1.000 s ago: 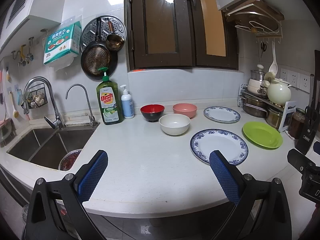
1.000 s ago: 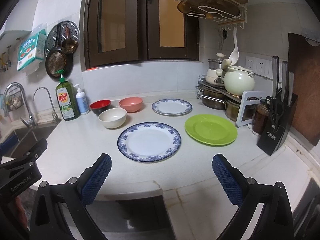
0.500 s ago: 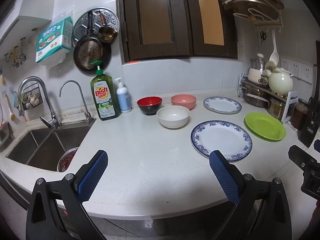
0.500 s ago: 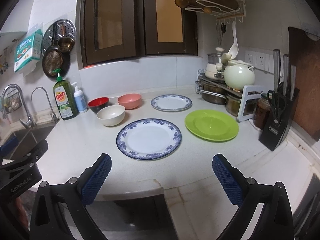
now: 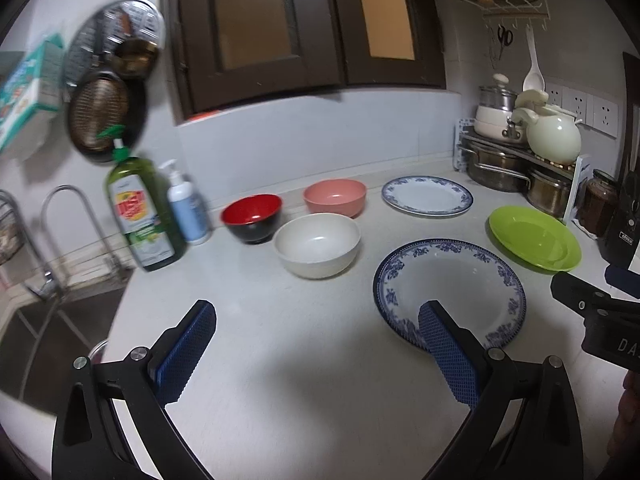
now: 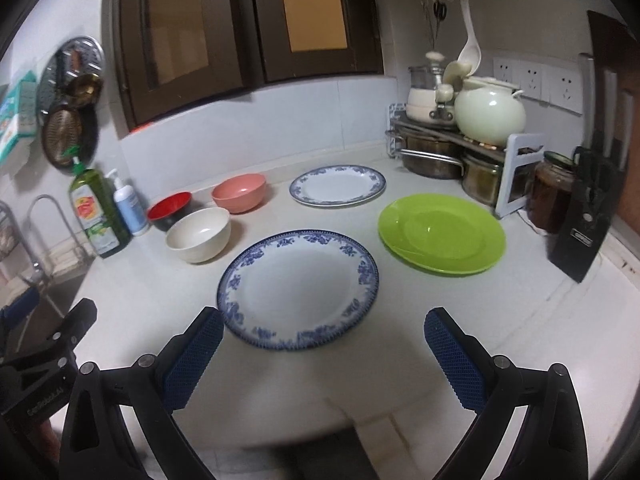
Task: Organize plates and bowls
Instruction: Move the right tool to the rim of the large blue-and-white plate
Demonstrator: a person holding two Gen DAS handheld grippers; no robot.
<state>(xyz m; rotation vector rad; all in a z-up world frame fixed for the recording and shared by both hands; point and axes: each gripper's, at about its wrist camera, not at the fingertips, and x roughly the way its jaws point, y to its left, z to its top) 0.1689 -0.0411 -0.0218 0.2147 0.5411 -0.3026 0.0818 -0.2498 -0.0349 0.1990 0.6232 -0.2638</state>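
Note:
On the white counter (image 5: 280, 360) lie a large blue-rimmed plate (image 5: 452, 284) (image 6: 298, 286), a smaller blue-rimmed plate (image 5: 426, 195) (image 6: 338, 185) behind it and a green plate (image 5: 534, 237) (image 6: 442, 234) to the right. A white bowl (image 5: 317, 245) (image 6: 199, 233), a pink bowl (image 5: 335, 197) (image 6: 239, 192) and a red-and-black bowl (image 5: 252, 218) (image 6: 169, 209) stand to the left. My left gripper (image 5: 318, 344) is open over the counter, its right finger over the large plate's near rim. My right gripper (image 6: 320, 350) is open just in front of that plate.
A green dish-soap bottle (image 5: 140, 216) and a pump bottle (image 5: 186, 206) stand beside the sink (image 5: 36, 340) at the left. Pots, a pale kettle (image 6: 490, 114), a jar (image 6: 550, 196) and a black knife block (image 6: 586, 220) crowd the right back corner.
Both grippers have moved forward over the counter toward the dishes, which now look larger. The left gripper's right finger now overlaps the large plate's rim. No dish has moved.

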